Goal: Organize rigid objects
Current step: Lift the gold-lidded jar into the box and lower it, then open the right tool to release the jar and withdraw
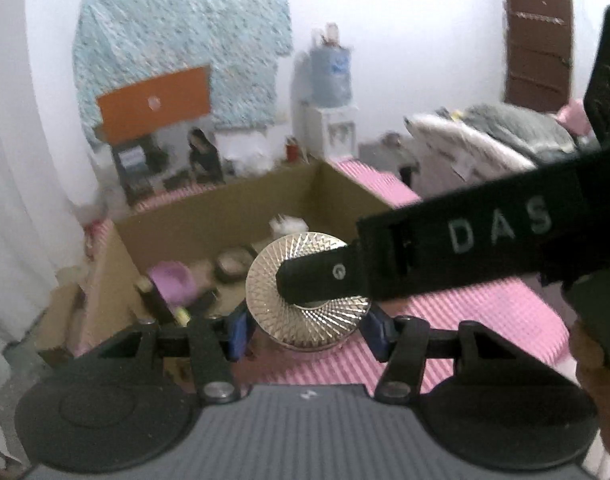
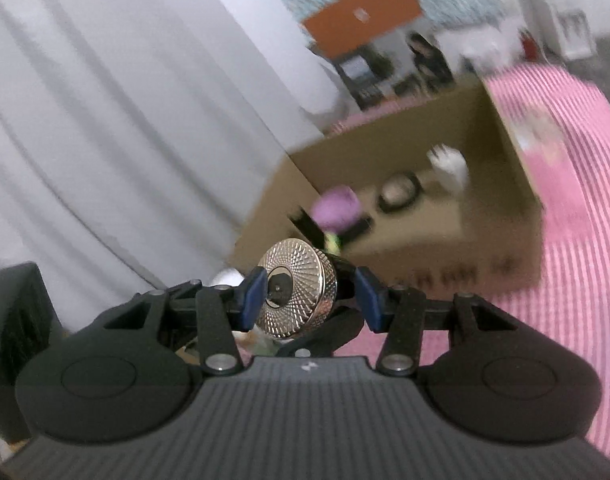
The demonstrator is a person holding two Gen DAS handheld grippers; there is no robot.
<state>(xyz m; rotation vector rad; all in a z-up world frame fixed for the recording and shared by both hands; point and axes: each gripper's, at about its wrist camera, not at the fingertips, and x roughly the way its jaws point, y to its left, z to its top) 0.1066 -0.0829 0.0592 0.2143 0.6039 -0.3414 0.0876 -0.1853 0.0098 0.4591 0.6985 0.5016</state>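
A round silver disc (image 1: 305, 320) with an engraved pattern hangs in the air between both grippers, in front of an open cardboard box (image 1: 225, 216). My left gripper (image 1: 307, 332) is shut on it, blue pads pressing its rim from either side. A black finger (image 1: 425, 248) of the right gripper reaches in from the right and lies across the disc's top face. In the right wrist view the disc (image 2: 301, 276) stands tilted between the pads of my right gripper (image 2: 309, 300), the left pad on its face. The far side of the disc is hidden by black parts.
The box (image 2: 425, 240) sits on a pink striped mat (image 2: 577, 264) and holds a purple cup (image 1: 171, 280), a dark-rimmed round item (image 1: 231, 266) and a white object (image 2: 449, 168). A white curtain (image 2: 125, 120) hangs at the left. A hand (image 1: 593, 364) shows at the right edge.
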